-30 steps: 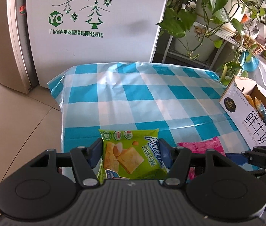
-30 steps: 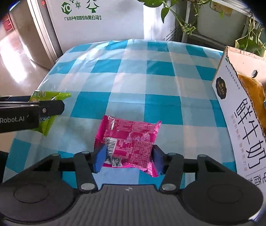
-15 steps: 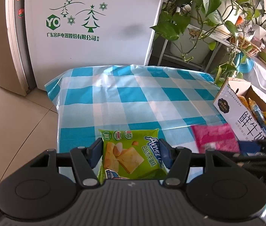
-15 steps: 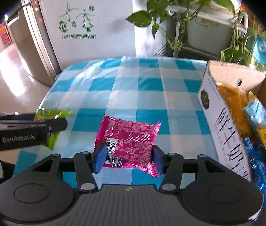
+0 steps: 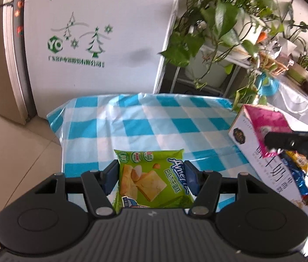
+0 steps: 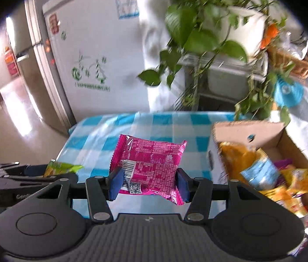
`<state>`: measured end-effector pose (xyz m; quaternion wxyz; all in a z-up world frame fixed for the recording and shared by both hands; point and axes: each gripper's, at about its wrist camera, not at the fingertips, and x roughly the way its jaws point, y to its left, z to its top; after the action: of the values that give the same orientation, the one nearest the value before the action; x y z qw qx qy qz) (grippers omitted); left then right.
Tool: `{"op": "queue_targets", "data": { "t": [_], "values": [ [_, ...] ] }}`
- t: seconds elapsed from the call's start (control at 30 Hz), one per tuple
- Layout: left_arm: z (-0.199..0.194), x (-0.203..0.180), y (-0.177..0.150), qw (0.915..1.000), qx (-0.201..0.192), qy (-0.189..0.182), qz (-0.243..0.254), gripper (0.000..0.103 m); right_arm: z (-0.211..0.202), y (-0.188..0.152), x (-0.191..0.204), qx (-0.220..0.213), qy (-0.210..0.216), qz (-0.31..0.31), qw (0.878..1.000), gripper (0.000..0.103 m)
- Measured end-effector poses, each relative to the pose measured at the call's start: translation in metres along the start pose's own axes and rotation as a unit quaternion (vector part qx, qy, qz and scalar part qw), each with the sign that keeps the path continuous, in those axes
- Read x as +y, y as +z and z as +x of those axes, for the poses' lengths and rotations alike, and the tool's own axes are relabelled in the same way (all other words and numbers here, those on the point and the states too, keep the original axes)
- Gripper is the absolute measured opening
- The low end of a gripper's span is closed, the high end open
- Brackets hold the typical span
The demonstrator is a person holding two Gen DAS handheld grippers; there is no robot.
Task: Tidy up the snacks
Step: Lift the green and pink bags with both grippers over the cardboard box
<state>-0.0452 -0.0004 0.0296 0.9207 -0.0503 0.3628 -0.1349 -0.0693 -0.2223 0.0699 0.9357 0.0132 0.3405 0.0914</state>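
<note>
My left gripper [image 5: 151, 178] is shut on a green snack packet [image 5: 151, 181] and holds it above the near edge of the blue-checked table [image 5: 145, 122]. My right gripper [image 6: 148, 182] is shut on a pink snack packet [image 6: 151, 163], lifted well above the table. In the left wrist view the pink packet [image 5: 267, 124] hangs over the cardboard box [image 5: 260, 159] at the right. The open box [image 6: 263, 144] holds several snack packets and lies just right of my right gripper. The left gripper also shows in the right wrist view [image 6: 34, 174].
A white fridge [image 5: 101, 39] stands behind the table. Potted plants [image 5: 219, 15] on a rack hang over the table's far right corner. Tiled floor [image 5: 12, 157] lies to the left.
Both grippers have risen with their packets. The right gripper has carried the pink packet right, up to the box. The left gripper holds the green packet as before.
</note>
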Motion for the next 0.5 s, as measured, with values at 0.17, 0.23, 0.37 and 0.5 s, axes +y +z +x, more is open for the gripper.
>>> {"op": "queue_targets", "data": {
  "t": [0.17,0.23,0.37,0.5],
  "values": [
    [-0.011,-0.019,0.009,0.9998,-0.014,-0.014,0.01,0.061,-0.02,0.008,-0.026,-0.024,-0.015,0.014,0.999,0.058],
    [-0.014,-0.03,0.013,0.9994,-0.019,-0.022,0.017,0.061,-0.027,0.01,-0.037,-0.032,-0.017,0.026,0.999,0.058],
    [-0.016,-0.053,0.022,0.9984,-0.024,-0.046,0.024,0.061,-0.04,0.012,-0.06,-0.045,-0.026,0.042,0.998,0.059],
    [-0.017,-0.079,0.028,0.9968,-0.026,-0.067,0.034,0.061,-0.051,0.013,-0.081,-0.06,-0.036,0.059,0.996,0.059]
  ]
}}
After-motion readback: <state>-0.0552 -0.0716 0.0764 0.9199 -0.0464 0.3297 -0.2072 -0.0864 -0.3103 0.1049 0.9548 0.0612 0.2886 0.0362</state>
